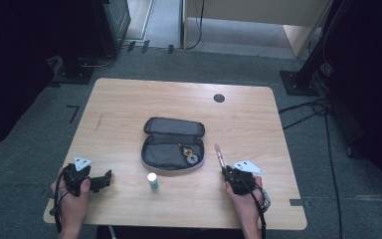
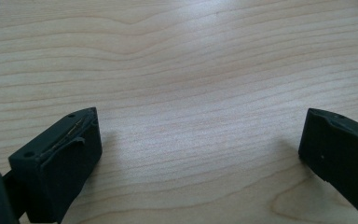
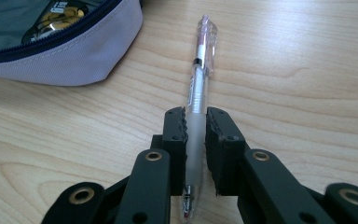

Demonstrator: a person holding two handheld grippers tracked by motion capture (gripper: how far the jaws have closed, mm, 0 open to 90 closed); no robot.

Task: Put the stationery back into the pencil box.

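Clear plastic pen (image 3: 197,100), light, stiff and slick, sits pinched mid-barrel in the right claw (image 3: 196,122) near the surface's (image 1: 129,99) right front corner, beside the open pouch (image 1: 171,144). Gripping mid-barrel likely keeps it balanced; the left claw (image 2: 198,140) gapes wide and empty over the left front corner

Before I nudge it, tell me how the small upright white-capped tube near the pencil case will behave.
The small white-capped tube stands upright on a narrow base, so a nudge would probably tip it. Being round, it would likely roll across the smooth wooden table. It looks light.

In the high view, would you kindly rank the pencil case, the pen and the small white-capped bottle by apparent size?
1. Pencil case, lying open, by far the largest.
2. Pen, long but thin, clamped in the right gripper.
3. White-capped bottle, upright; its height is foreshortened from above, so second and third are uncertain.
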